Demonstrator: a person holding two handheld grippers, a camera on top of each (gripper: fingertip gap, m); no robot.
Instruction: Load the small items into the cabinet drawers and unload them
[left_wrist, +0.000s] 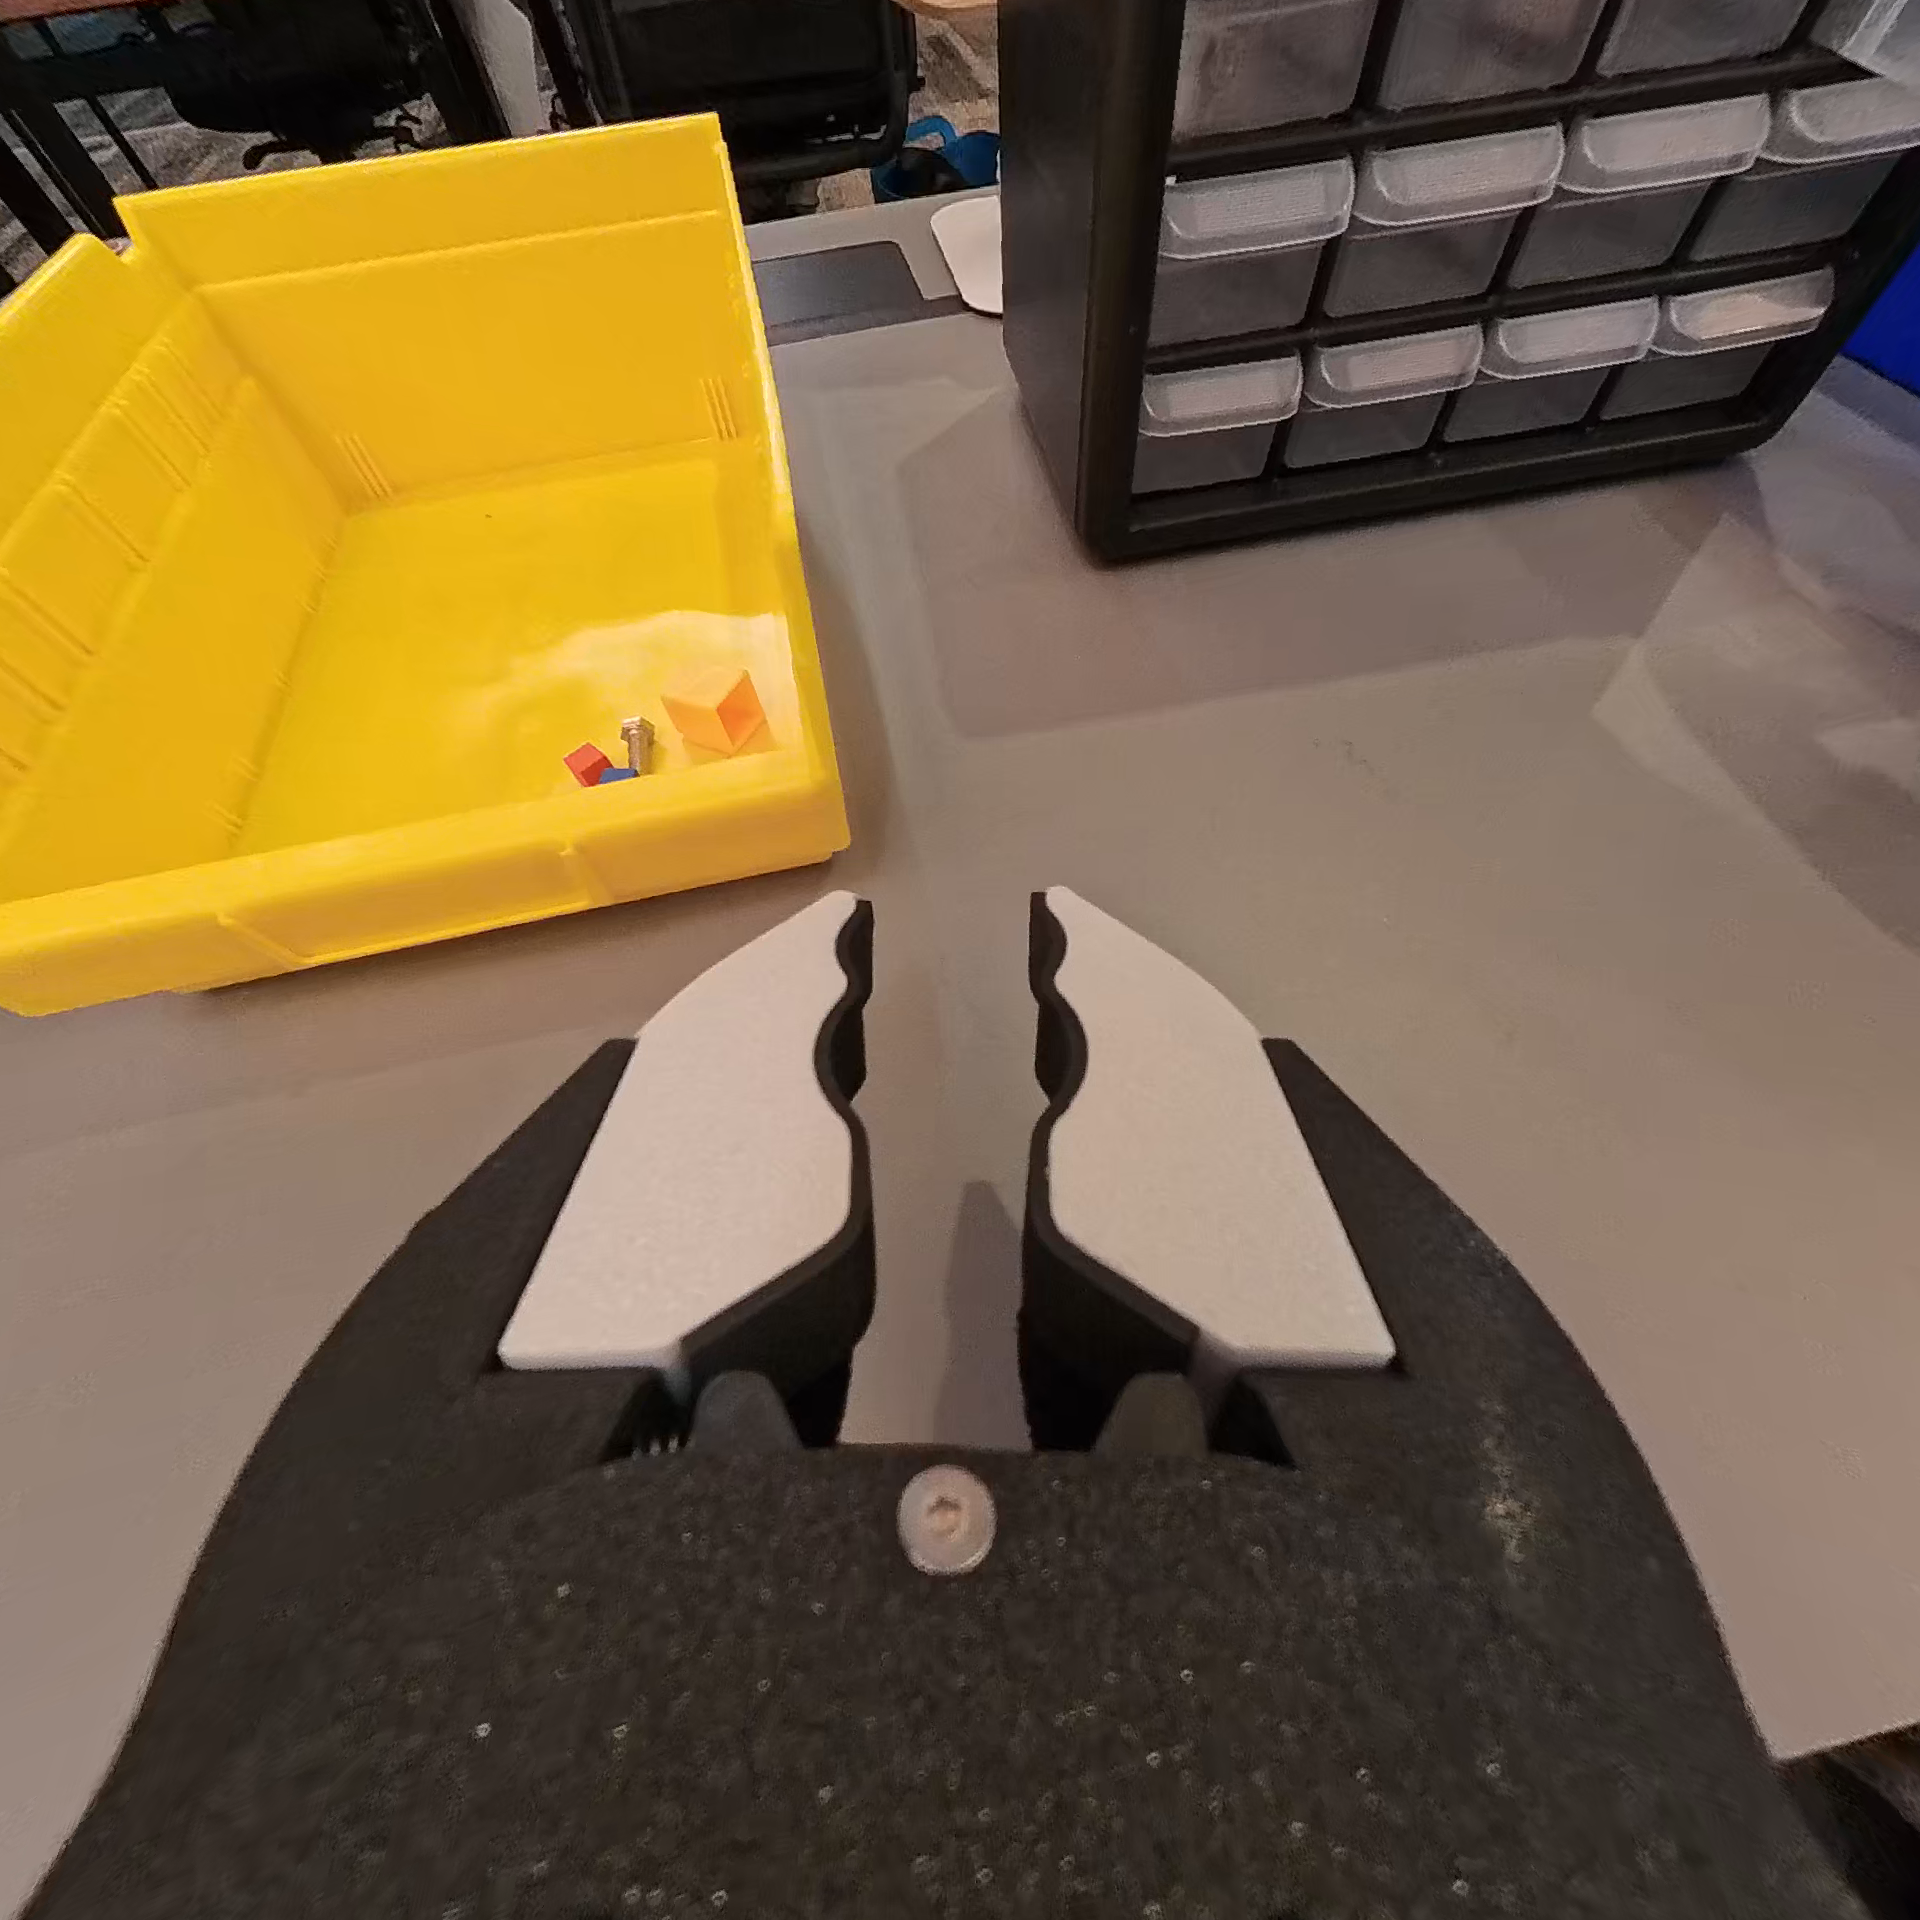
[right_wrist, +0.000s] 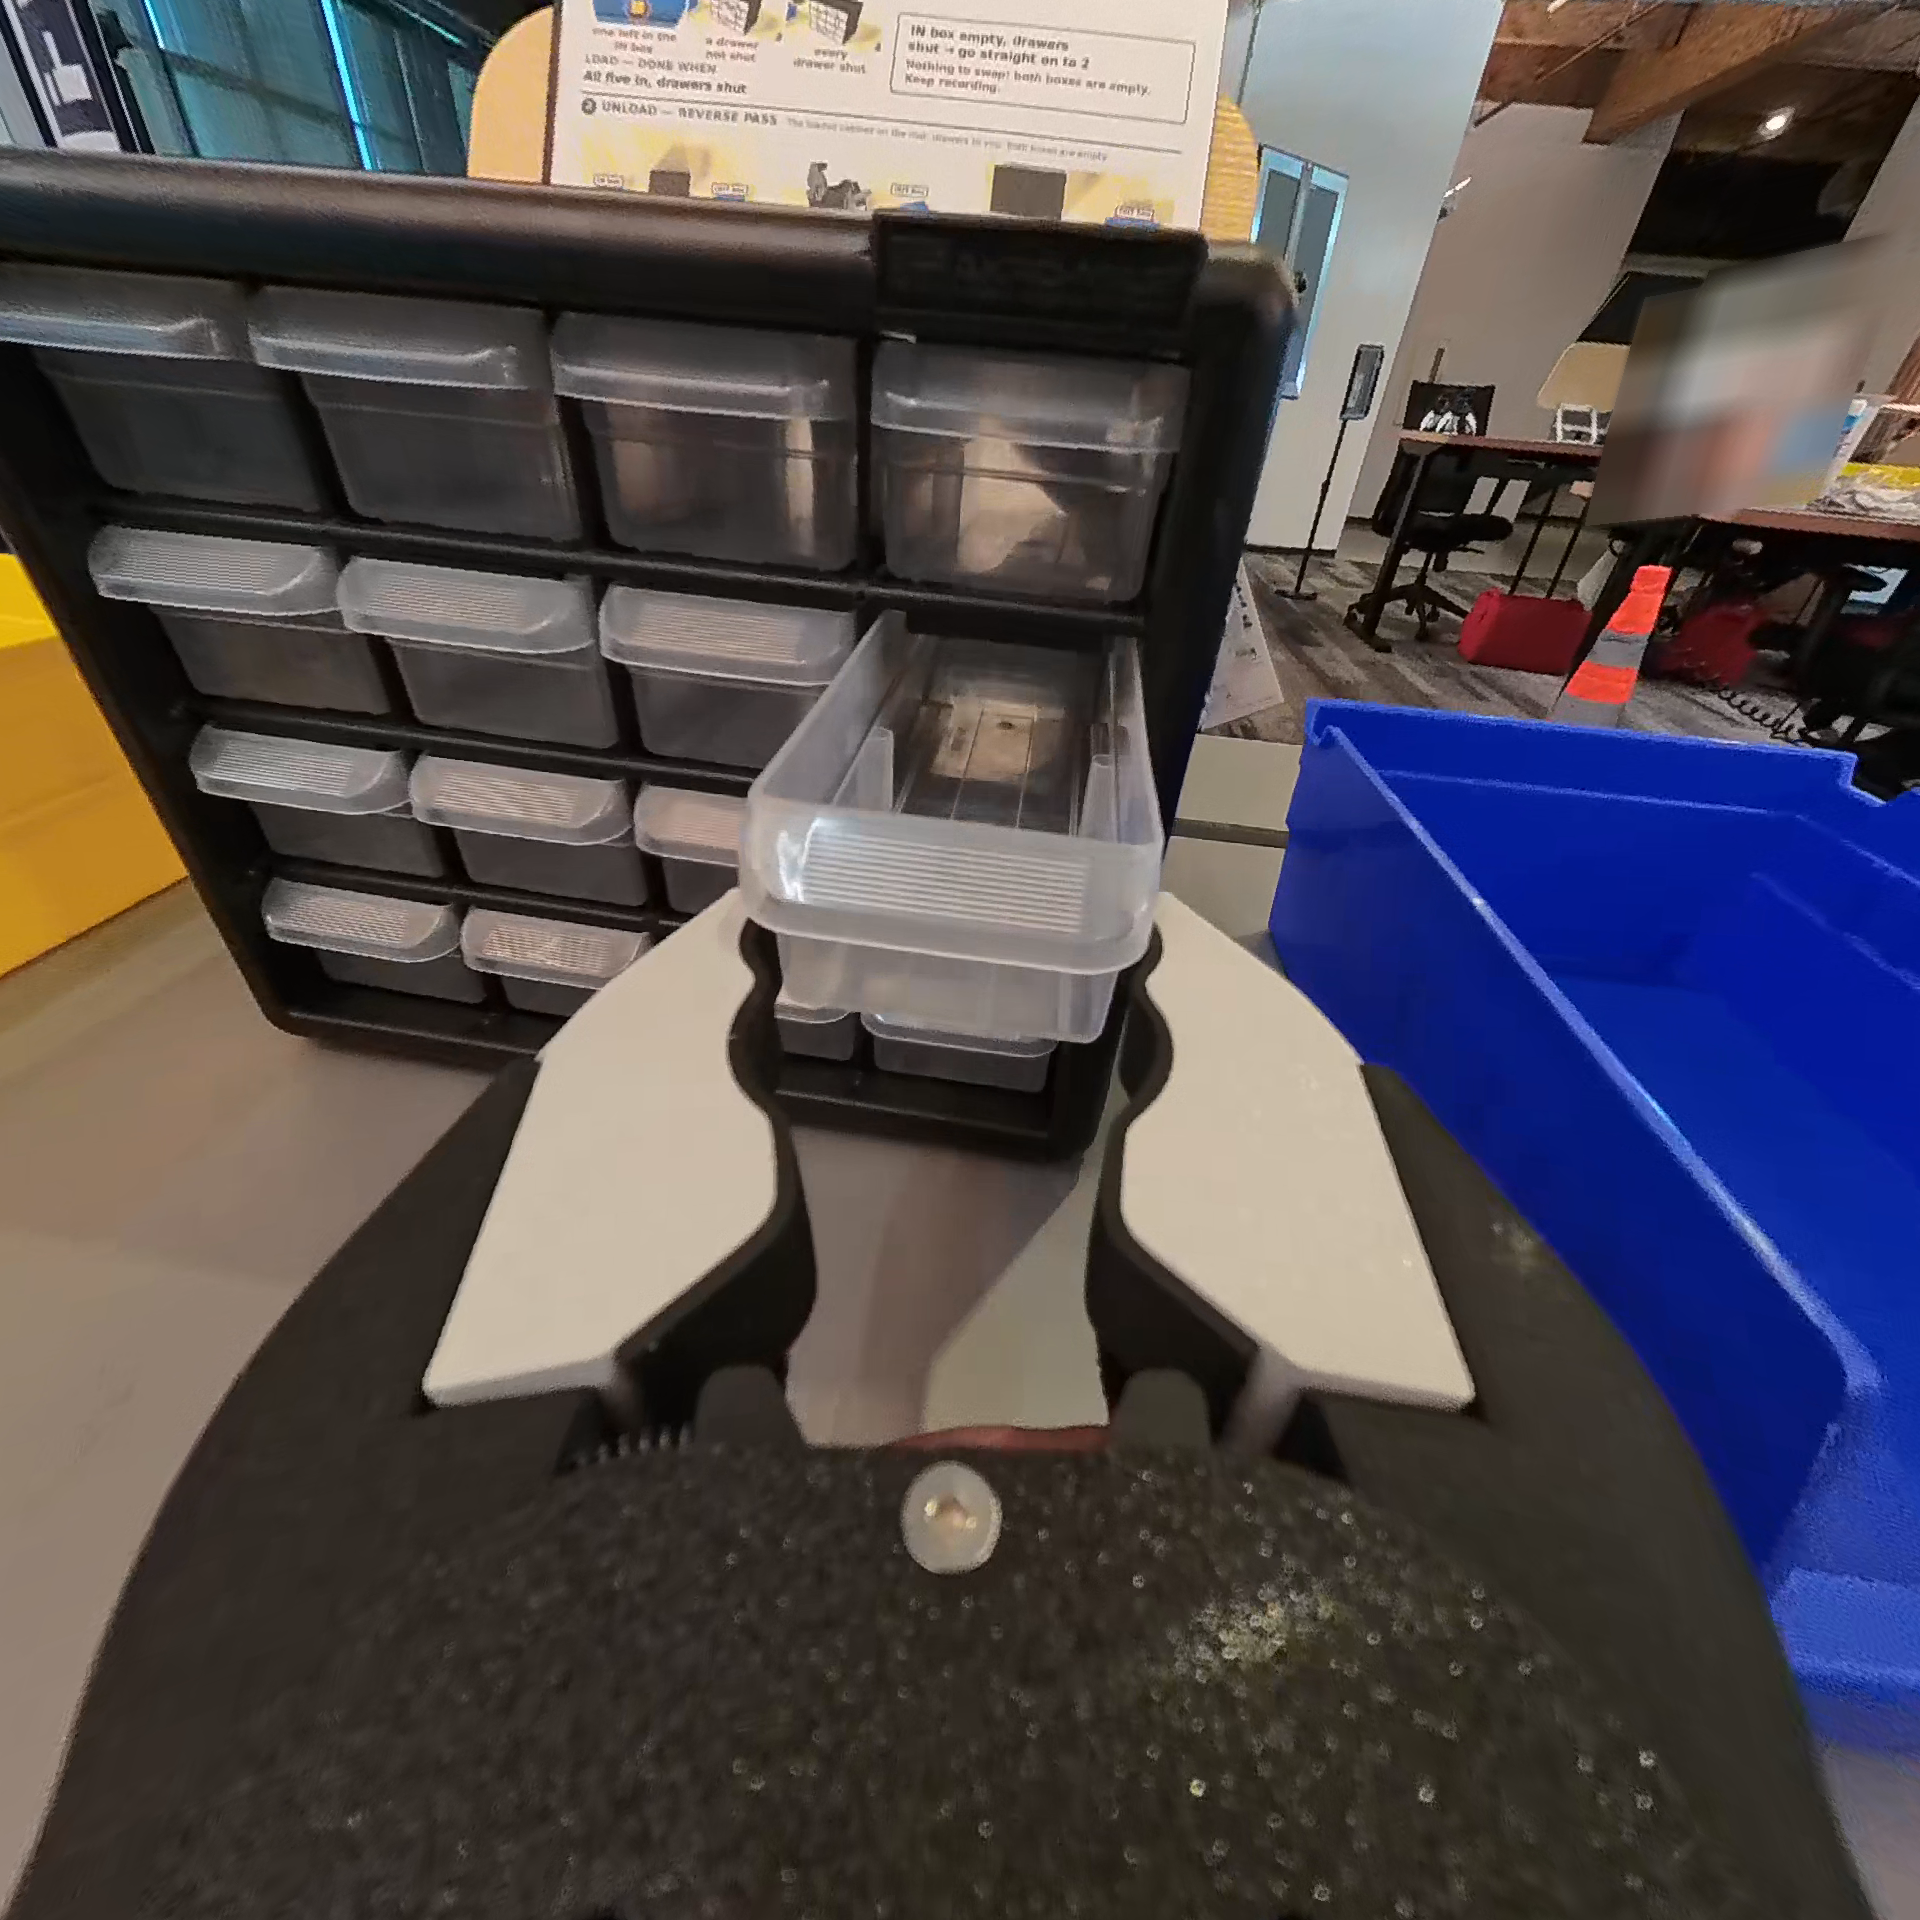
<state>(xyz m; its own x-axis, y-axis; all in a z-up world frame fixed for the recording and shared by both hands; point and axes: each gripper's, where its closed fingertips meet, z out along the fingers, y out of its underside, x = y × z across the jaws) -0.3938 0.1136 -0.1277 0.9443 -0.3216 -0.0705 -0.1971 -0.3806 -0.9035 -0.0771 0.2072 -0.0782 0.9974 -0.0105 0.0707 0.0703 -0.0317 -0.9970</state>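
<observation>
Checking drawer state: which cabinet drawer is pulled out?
The far-right drawer in the second row from the top. It sticks out toward the right gripper, jaws either side of its front; the rest sit flush.

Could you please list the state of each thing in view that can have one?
Left gripper: open, empty, over the grey table.
Right gripper: open, its fingers either side of the pulled-out drawer.
Pulled-out drawer: partly open; contents unclear.
Other cabinet drawers: shut.
Yellow bin: holds an orange cube, red cube, blue piece and bolt.
Blue bin: nothing visible inside.
</observation>
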